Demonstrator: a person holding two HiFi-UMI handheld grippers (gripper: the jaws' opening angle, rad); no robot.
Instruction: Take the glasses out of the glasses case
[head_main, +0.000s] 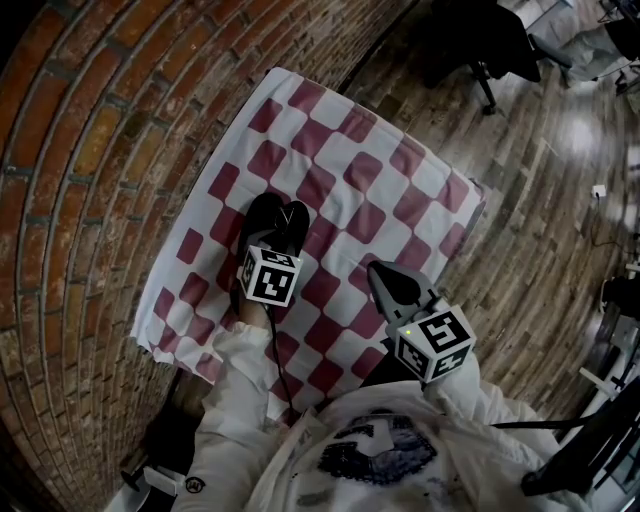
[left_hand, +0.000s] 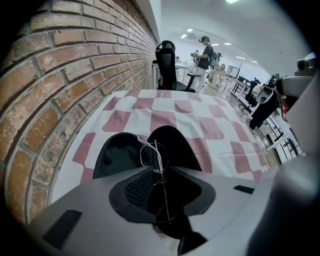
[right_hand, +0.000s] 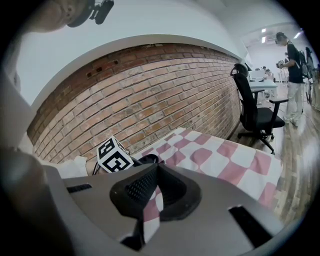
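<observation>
**Thin wire glasses in your left claw: go easy on the squeeze**

**Head view.** The black glasses case (head_main: 270, 215) lies open on the red-and-white checked cloth (head_main: 340, 170), on the side toward the brick wall (head_main: 90, 130). Your left gripper (head_main: 275, 240) points steeply down onto it, and its marker cube covers the near end. The glasses are too fine to make out from here. Your right gripper (head_main: 385, 275) hangs over the cloth well apart from the case, its jaws drawn into one dark point.

**Left gripper view.** The glasses (left_hand: 158, 160) stand on edge between the ribbed pads, which are clamped on the thin metal frame. One rim loop pokes up past the tips, in front of the case's two rounded, dished shells. Whether the frame is clear of the case, you cannot tell.

Expect the glasses to be very light, springy and easy to bend. Smooth wire may twist or slip in the pads. A light pinch at the bridge or the folded arms looks safest, kept off the lenses. The case looks matte, hard-shelled and light, so it may drag across the soft cloth.

**Right gripper view.** The jaws meet at the tips with nothing between them. Only a sliver of checked cloth shows through behind.
</observation>
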